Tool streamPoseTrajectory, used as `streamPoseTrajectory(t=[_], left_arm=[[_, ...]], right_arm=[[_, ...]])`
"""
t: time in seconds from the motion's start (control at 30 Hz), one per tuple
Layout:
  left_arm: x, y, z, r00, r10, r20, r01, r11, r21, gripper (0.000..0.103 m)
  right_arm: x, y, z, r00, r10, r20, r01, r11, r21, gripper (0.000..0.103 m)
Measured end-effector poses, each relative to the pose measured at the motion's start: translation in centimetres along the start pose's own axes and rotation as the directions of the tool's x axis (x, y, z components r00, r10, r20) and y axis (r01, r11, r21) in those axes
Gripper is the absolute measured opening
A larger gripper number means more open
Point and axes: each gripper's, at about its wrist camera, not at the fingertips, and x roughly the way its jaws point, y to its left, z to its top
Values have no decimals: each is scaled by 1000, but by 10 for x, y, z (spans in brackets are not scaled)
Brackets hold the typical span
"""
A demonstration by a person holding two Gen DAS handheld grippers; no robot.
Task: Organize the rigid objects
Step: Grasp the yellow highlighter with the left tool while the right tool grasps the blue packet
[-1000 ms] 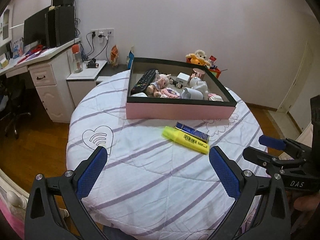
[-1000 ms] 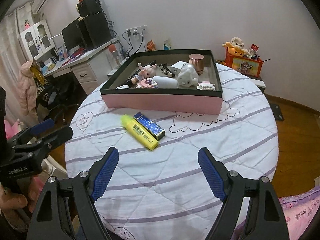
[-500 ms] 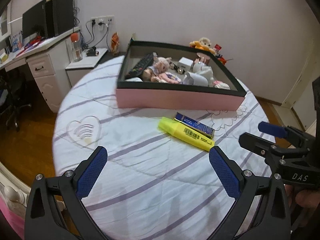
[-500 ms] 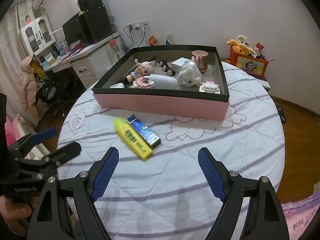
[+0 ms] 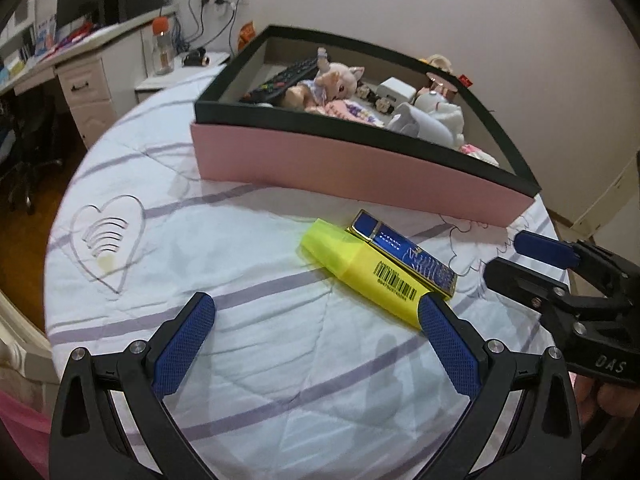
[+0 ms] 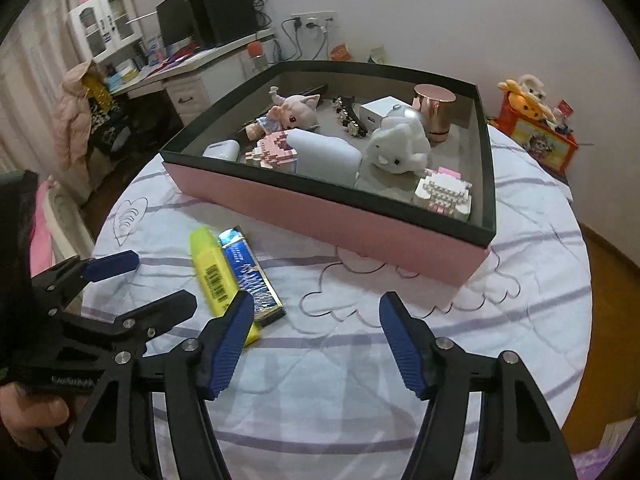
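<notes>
The left tool (image 5: 316, 314) hangs with jaws spread wide, gripping nothing, over the striped bench (image 5: 240, 352). Just ahead lie the yellow highlighter (image 5: 360, 268) and blue case (image 5: 404, 254) (touching side by side), short of the pink box (image 5: 340, 164). The right tool (image 6: 316, 312) is likewise spread and empty.

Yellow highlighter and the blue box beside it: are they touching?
Touching. In the left wrist view the blue box lies flush along the yellow highlighter, with no cloth showing between them; the right wrist view shows the same shared edge.
</notes>
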Motion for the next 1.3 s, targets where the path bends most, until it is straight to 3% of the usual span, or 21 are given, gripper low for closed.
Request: streamPoseTrajectory(t=[0.3,0.47,0.8,0.93,1.03,1.13,1.2,1.3], left_arm=[[22,-19,10,997,78,23,-79,996,41,103],[17,-11,6,995,95,38,-98,993,69,103],[11,10,-1,993,115,32,-117,991,72,99],[15,11,3,991,124,42,-127,988,86,96],[13,9,1,992,115,56,-121,986,115,84],[8,13,0,993,97,62,-105,986,132,71],[6,17,-1,993,99,64,-107,985,138,54],[1,28,0,995,81,62,-89,987,137,33]], right_arm=[[8,-12,-2,1000,30,-5,-30,999,18,67],[9,-8,-2,999,45,-6,-44,999,15,67],[34,24,11,998,53,-26,-56,994,-98,67],[44,29,17,999,43,-33,-46,994,-102,51],[50,38,16,997,56,-47,-62,990,-128,38],[61,48,14,998,15,-56,-25,984,-174,37],[62,50,15,998,7,-59,-17,984,-176,37],[61,55,14,998,5,-59,-15,984,-176,28]])
